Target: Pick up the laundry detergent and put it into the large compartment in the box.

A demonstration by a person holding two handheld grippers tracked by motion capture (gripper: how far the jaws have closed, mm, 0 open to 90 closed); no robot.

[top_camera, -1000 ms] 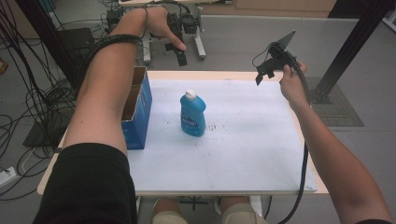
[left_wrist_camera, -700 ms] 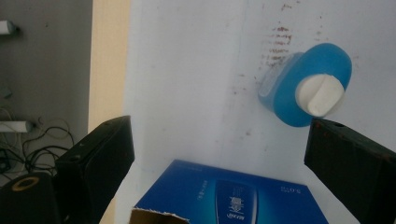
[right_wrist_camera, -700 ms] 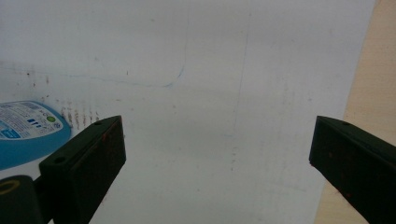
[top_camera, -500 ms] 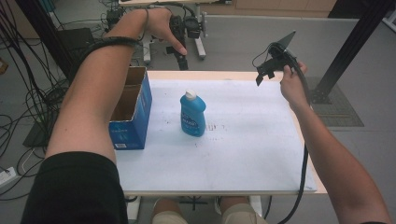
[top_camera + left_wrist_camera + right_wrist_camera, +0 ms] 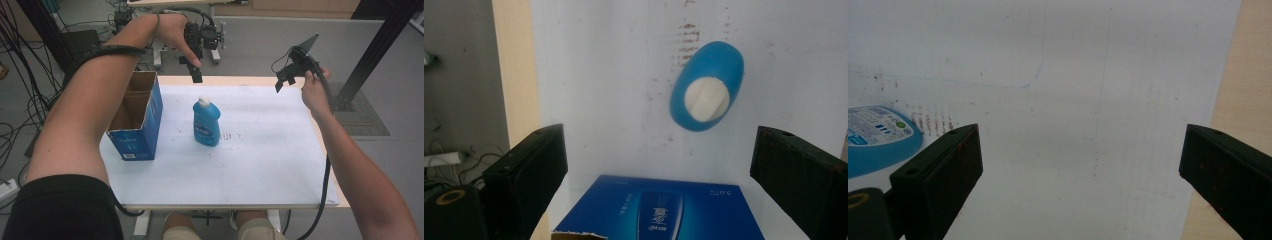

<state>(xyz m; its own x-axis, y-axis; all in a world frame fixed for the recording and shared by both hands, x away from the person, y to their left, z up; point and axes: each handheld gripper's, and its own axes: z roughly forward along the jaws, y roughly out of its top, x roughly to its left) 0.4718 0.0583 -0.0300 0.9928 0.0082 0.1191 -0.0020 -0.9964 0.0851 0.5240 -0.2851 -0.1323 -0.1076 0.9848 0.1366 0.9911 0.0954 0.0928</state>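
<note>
Both grippers, left (image 5: pixel 659 165) and right (image 5: pixel 1080 165), gape empty above bottle (image 5: pixel 206 123); high view shows box (image 5: pixel 137 125) open beside bottle.

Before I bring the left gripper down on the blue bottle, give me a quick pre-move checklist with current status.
1. Left gripper open: ok, jaws wide apart.
2. Bottle upright, white cap on: ok.
3. Left gripper centred over the bottle: not ok, the bottle sits off-centre beyond the jaws.
4. Box apart from the bottle: ok, a gap shows.
5. Right gripper out of the way: ok, open at the table's far right edge.
</note>
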